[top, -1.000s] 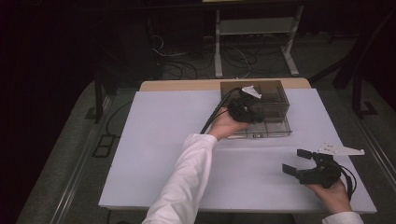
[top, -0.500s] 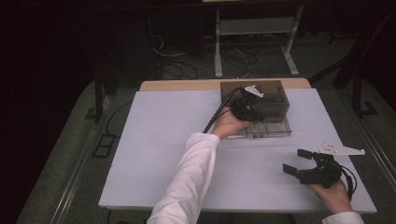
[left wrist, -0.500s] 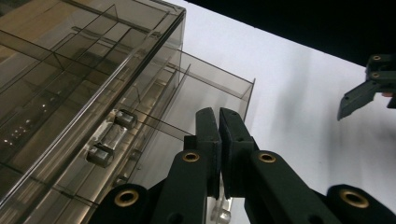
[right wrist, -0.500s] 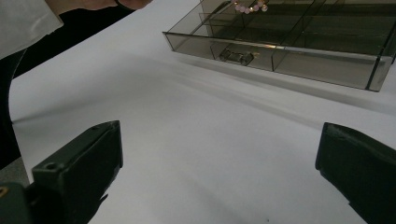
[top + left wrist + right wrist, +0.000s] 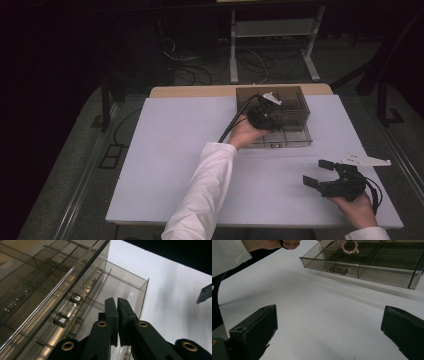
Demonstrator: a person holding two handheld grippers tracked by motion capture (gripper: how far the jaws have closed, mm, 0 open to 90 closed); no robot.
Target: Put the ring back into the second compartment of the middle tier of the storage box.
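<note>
A smoky clear box (image 5: 295, 100) stands at the table's far side with its drawer (image 5: 290, 137) pulled out toward me. My left gripper (image 5: 274, 120) hovers over the drawer's left part. Its jaws are pressed together (image 5: 117, 299) just above the drawer's compartments (image 5: 125, 287). In the right gripper view a pink bead bracelet (image 5: 349, 248) hangs upright over the drawer (image 5: 362, 271), its top cut off by the frame edge. My right gripper (image 5: 316, 172) rests low at the near right, jaws wide apart (image 5: 329, 312) with only bare table between them.
The white table top (image 5: 170, 165) is bare to the left and in front of the box. The drawer's handle (image 5: 339, 270) faces me. The left gripper's cable (image 5: 235, 122) trails off to the left of the hand. Dark floor, cables and a stand lie beyond.
The left hand with its gripper has sunk a little toward the open drawer. The right gripper has kept still.
</note>
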